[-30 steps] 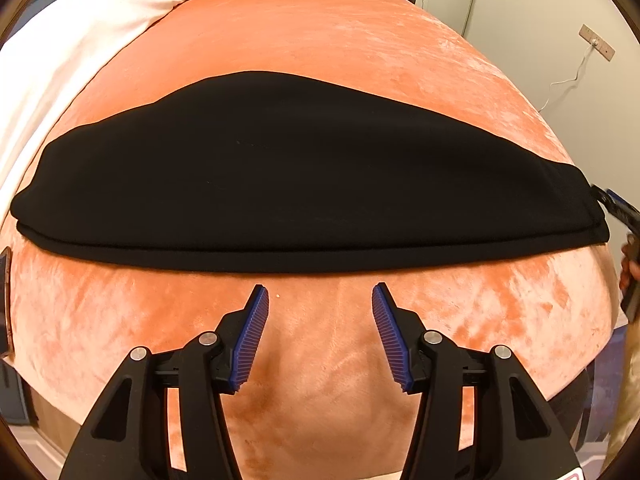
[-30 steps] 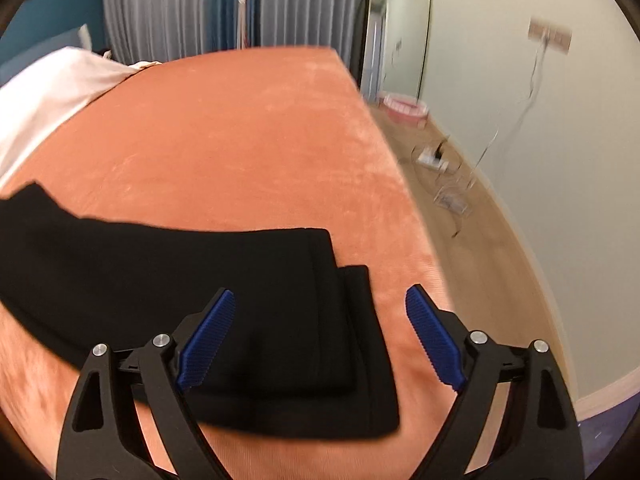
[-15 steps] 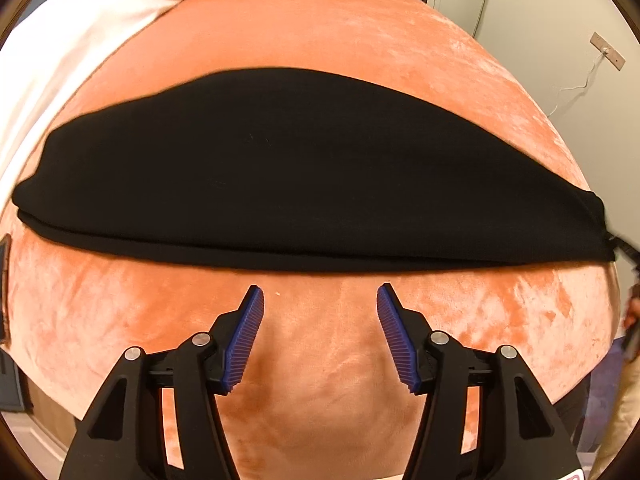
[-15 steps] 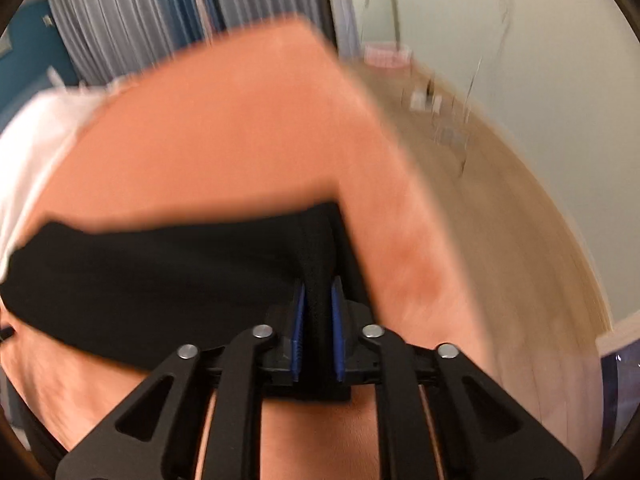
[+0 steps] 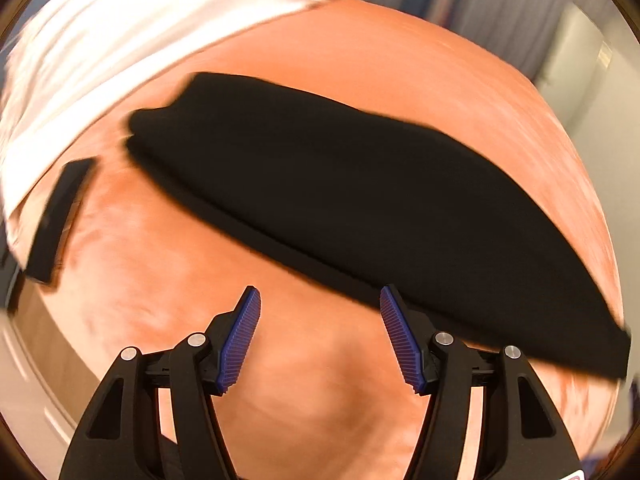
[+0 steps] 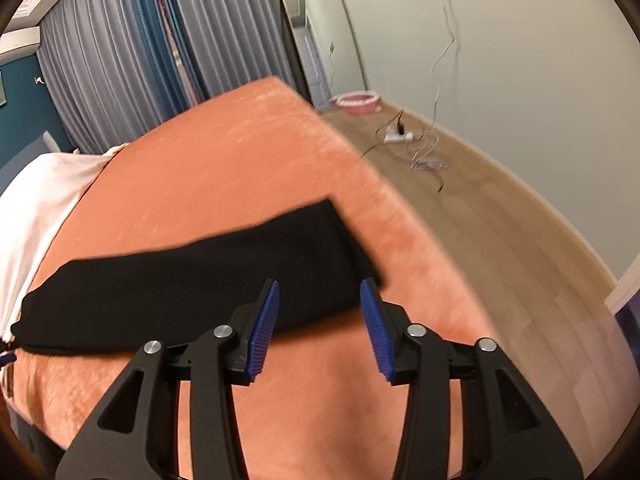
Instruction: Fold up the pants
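pants (image 5: pixel 360 208): flat on bed (image 5: pixel 320 400), just ahead of both grippers, ready for next fold | left gripper (image 5: pixel 320 336): opening, empty | right gripper (image 6: pixel 320 328): opening, empty, at pants' end

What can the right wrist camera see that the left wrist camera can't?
Only the right wrist view shows the wooden floor, the power strip and the pink bowl. Only the left wrist view shows a flat black thing at the bed's edge. Both show the black pants on the orange bed cover, the white sheet, and an empty hand-held gripper, jaws opening.
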`<state>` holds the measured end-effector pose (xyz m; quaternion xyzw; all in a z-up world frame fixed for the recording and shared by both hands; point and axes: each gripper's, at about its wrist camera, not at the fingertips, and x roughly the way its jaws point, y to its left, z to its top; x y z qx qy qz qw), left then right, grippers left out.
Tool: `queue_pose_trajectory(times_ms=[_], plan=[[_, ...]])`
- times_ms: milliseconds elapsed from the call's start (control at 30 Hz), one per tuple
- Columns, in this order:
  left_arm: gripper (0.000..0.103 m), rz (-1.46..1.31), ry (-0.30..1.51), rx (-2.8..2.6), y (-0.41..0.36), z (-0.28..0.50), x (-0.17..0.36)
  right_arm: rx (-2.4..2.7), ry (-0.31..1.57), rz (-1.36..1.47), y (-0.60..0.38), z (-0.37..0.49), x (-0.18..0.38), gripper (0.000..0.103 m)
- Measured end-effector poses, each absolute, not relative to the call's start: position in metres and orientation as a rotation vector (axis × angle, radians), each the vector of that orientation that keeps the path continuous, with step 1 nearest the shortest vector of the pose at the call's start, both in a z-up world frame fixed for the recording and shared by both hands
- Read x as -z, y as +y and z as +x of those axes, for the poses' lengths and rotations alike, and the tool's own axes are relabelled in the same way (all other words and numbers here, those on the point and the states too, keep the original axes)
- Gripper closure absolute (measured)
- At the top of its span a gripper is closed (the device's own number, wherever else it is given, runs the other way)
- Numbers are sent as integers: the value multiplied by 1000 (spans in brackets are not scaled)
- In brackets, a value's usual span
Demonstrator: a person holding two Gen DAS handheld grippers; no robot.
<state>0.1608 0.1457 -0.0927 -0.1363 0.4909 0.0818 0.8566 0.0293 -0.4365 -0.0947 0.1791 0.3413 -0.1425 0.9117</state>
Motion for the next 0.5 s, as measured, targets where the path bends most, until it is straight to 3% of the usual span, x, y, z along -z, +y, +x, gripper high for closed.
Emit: queue_pose_trajectory(times_ms=[267,367,467,500], plan=[[43,-552,1027,-309,275,222,111,199,759,311,-370,61,98,61],[44,-600,1042,-366,303,230,128,174,765,264,-345,71,94,56],[67,-599,1067,-354,306,244,137,155,763,219,-321,81,88,51],[82,-556,1069,-343,303,247,136,150,763,211,-316,85,88,51]])
